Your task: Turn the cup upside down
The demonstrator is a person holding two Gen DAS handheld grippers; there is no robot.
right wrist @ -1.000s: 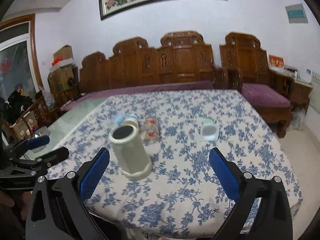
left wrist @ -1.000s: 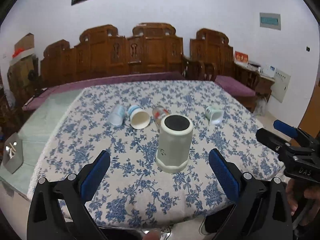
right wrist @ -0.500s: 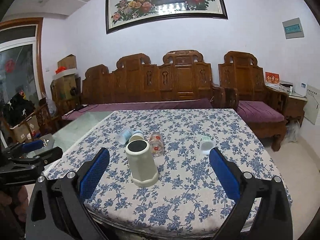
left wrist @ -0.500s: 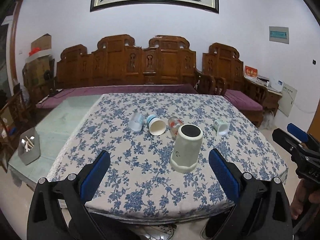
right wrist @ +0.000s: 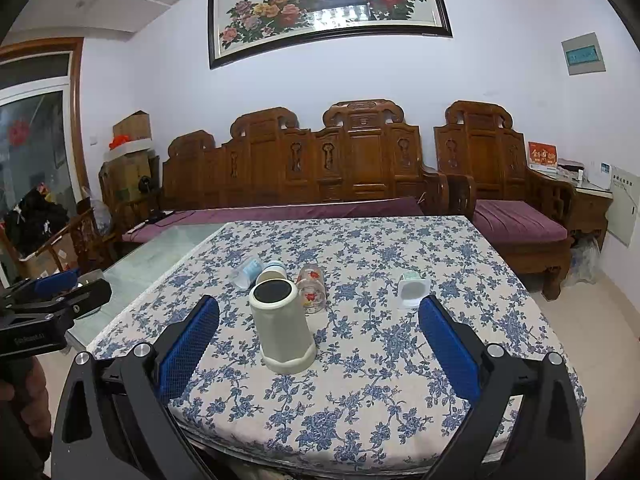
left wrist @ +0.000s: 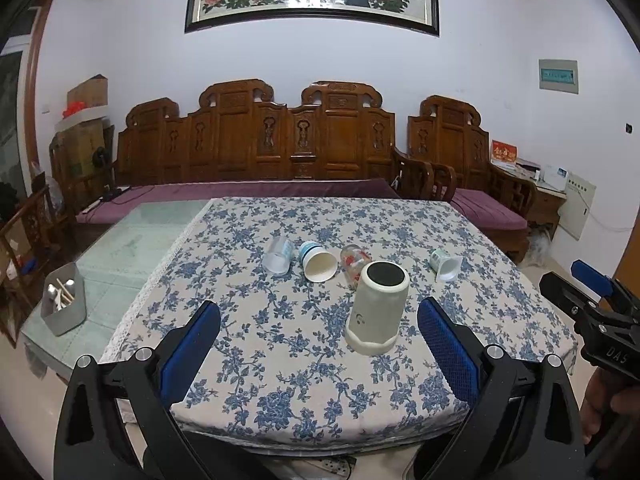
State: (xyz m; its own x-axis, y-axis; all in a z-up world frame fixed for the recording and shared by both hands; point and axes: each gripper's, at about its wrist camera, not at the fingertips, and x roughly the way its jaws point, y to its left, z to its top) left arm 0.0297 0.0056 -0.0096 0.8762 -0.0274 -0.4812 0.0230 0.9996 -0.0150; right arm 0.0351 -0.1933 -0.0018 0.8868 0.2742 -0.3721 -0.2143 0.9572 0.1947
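Observation:
A tall cream cup (left wrist: 378, 308) stands upside down on the blue-flowered tablecloth (left wrist: 280, 344), dark base up; it also shows in the right wrist view (right wrist: 282, 328). Behind it several cups lie on their sides: a clear one (left wrist: 277, 255), a white paper one with a blue band (left wrist: 318, 266), a glass with red flowers (left wrist: 354, 264) and a small pale green one (left wrist: 445, 265). My left gripper (left wrist: 320, 336) is open and empty, held back at the table's near edge. My right gripper (right wrist: 319, 336) is open and empty, also held back from the cup.
A metal box with utensils (left wrist: 64, 304) stands on the bare glass part of the table at left. Carved wooden benches with purple cushions (left wrist: 296, 152) line the far wall. The right gripper shows at the right edge of the left wrist view (left wrist: 588, 300).
Both grippers have drawn back and risen from the table, so the cream cup looks smaller and farther away. The cups have not moved.

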